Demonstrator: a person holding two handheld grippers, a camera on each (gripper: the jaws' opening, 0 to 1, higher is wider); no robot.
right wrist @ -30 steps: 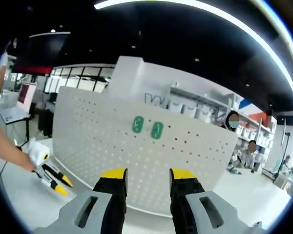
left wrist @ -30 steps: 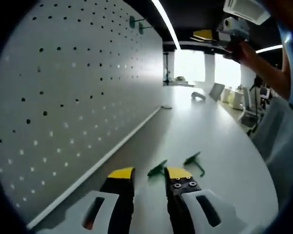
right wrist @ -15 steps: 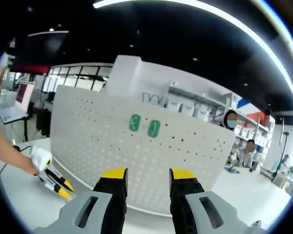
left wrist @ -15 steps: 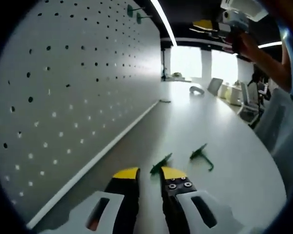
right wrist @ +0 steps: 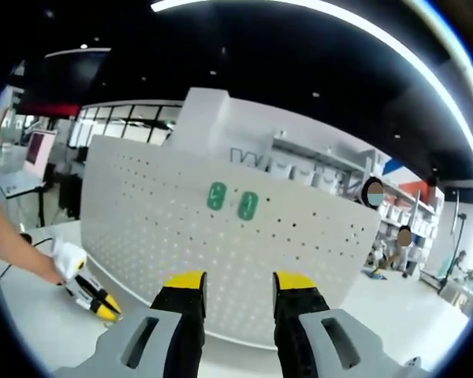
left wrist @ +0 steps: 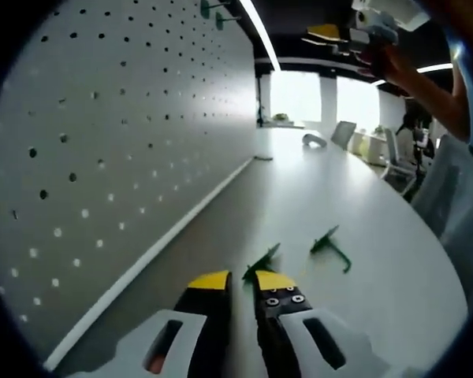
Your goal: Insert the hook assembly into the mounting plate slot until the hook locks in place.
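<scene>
Left tool (left wrist: 236, 280) lowered, jaws narrowed beside slim green hook (left wrist: 261, 261).

The left gripper (left wrist: 235, 280) sits low over the table near its back edge, jaws close together with a narrow gap. The right gripper (right wrist: 239, 279) is raised well above the table, jaws parted and holding nothing. A bare forearm (right wrist: 12, 244) leads to the left gripper.

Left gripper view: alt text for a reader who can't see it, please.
The left gripper reaches low over a white table toward two green hooks lying beside an upright white pegboard. Its jaws stand slightly apart, empty.
</scene>
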